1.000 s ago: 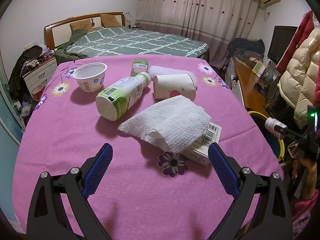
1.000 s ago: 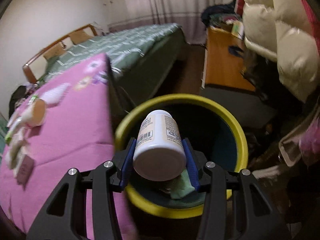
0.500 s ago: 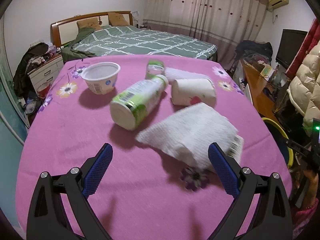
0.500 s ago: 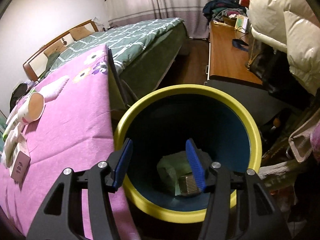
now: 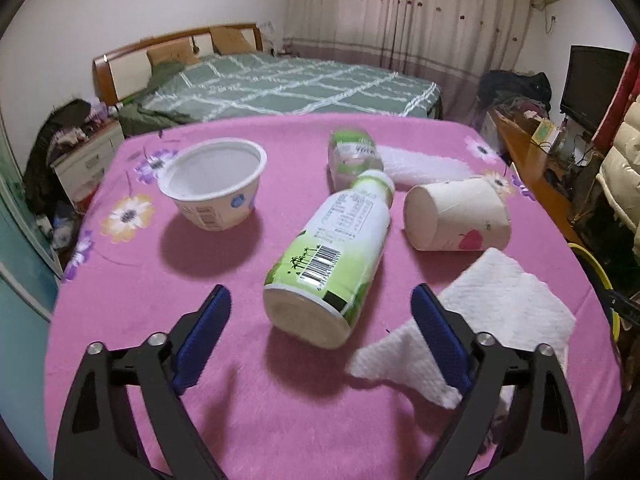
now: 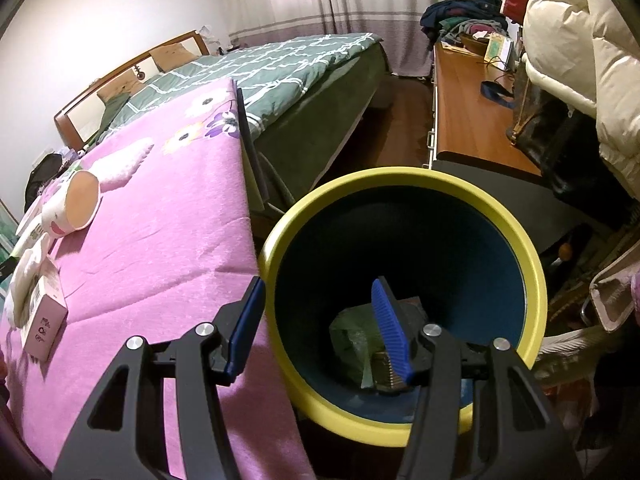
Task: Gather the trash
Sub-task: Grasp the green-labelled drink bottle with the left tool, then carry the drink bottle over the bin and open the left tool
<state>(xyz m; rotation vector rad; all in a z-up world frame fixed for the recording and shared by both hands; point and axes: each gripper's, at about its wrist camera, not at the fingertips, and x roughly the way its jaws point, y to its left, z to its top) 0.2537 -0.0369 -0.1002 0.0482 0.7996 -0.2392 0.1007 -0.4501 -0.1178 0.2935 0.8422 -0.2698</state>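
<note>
Pink flowered cloth-covered counter [image 5: 248,392]; yellow-rimmed dark round bin [image 6: 404,178] beside its edge — right gripper [image 6: 320,326] spread wide, empty, above it. Green-and-white plastic bottle [image 5: 332,256] lies sideways, base between the wide-open left gripper [image 5: 320,322] fingers — untouched.

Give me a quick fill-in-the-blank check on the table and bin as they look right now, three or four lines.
1. The green-and-white bottle lies on its ____ between the open fingers of the left gripper.
2. The right gripper is open and holds ____.
3. The bin has a ____ rim.
4. The white bowl stands ____ on the pink cloth.

Missing words: side; nothing; yellow; upright
</note>
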